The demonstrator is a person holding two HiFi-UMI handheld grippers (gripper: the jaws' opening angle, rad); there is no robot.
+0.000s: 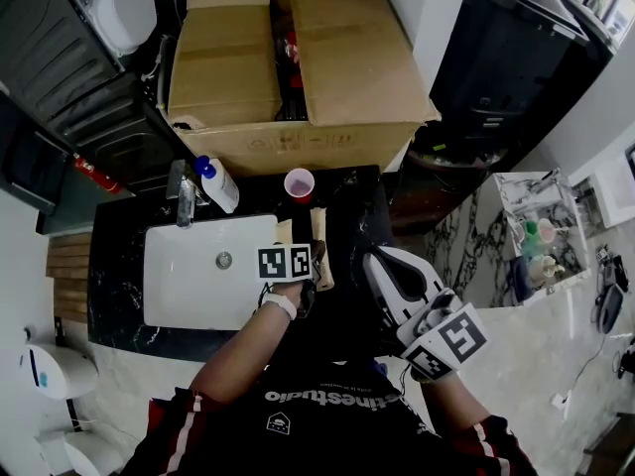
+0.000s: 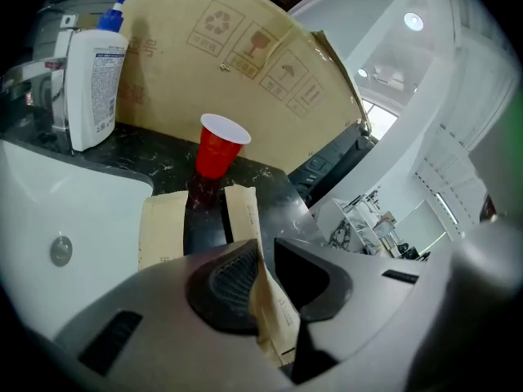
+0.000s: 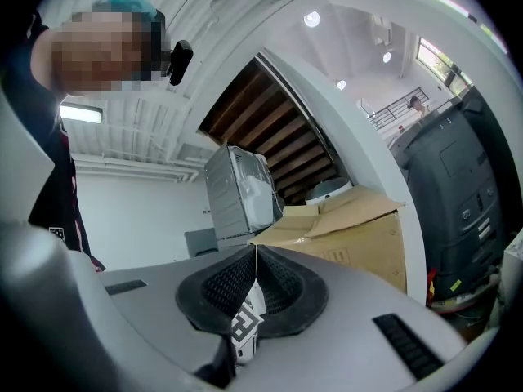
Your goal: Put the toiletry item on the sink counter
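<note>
One beige sachet sits loose between the left gripper's parted jaws on the sink counter. Backing straight off should avoid dragging it. The right gripper is closed and empty.

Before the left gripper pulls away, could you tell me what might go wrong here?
The beige packet leans on one pad of the left gripper, whose jaws stand apart; it may cling and be dragged along on withdrawal. The red cup stands just beyond it, so a forward nudge could tip it. A second packet lies right beside the sink basin and could slide in if bumped.
</note>
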